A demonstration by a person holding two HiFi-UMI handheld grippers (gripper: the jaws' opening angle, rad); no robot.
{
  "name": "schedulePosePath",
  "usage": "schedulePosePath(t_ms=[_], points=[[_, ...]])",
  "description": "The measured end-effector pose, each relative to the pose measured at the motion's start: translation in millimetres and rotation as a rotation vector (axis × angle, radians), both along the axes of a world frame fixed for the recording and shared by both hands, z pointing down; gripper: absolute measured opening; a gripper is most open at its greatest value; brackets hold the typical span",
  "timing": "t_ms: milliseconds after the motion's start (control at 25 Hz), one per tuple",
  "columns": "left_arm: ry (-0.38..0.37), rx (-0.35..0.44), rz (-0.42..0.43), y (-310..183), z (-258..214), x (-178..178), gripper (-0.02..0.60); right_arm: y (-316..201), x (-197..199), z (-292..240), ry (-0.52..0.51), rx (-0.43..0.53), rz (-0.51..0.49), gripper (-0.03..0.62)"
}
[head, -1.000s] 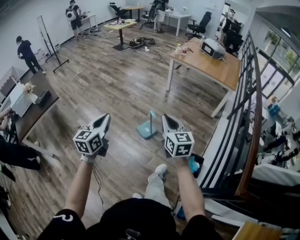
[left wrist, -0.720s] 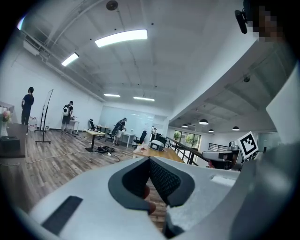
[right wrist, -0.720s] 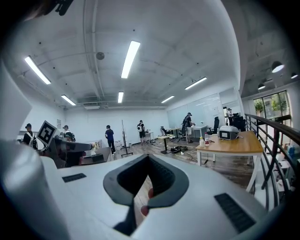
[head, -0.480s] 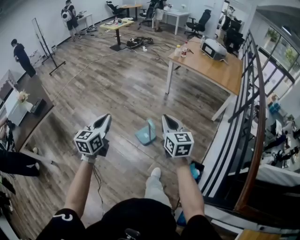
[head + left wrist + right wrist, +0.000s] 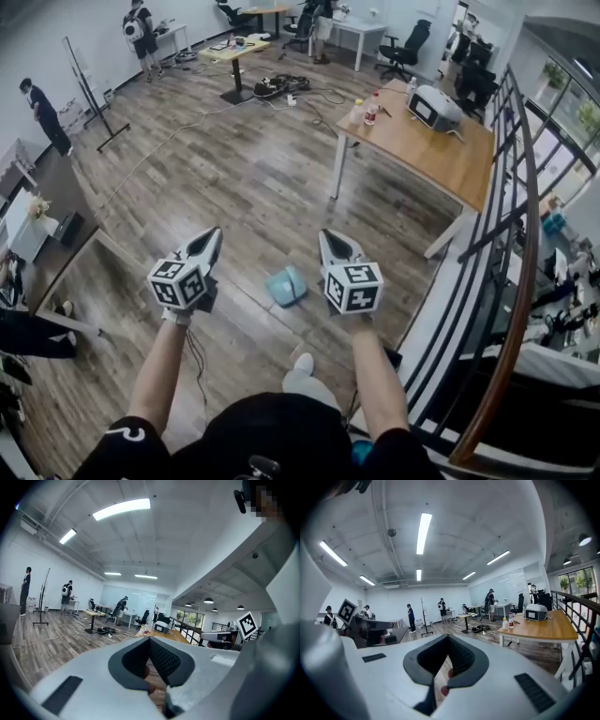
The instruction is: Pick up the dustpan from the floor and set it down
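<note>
White left gripper and white right gripper have their jaws together, empty. A flat teal plastic dustpan lies at twelve o'clock, between them.

Dustpan on floor between left gripper, right gripper.

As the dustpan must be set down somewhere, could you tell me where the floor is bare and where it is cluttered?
Bare floor stretches ahead of the dustpan, between the wooden table on the right and the stand on the left. Crowded: cables farther off, railing close right.
</note>
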State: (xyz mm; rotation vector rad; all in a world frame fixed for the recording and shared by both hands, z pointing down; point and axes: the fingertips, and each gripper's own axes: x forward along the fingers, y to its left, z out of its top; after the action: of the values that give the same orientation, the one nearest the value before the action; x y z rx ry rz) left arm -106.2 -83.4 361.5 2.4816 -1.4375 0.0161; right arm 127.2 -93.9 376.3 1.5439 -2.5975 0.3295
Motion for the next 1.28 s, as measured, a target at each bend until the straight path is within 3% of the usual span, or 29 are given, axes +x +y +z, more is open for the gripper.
schedulePosePath(t_ms=[360, 880, 1280], points=[[-0.003, -0.003, -0.046, -63, 7, 26, -0.003, -75, 16, 15, 0.004, -0.022, -0.057, -0.006], [-0.005, -0.052, -0.137, -74, 39, -4, -0.003, -108, -22, 39, 0.004, -0.059, -0.163, -0.006], [0.017, -0.061, -0.14, -80, 60, -20, -0.003, -116, -44, 62, 0.024, -0.094, -0.173, -0.006]])
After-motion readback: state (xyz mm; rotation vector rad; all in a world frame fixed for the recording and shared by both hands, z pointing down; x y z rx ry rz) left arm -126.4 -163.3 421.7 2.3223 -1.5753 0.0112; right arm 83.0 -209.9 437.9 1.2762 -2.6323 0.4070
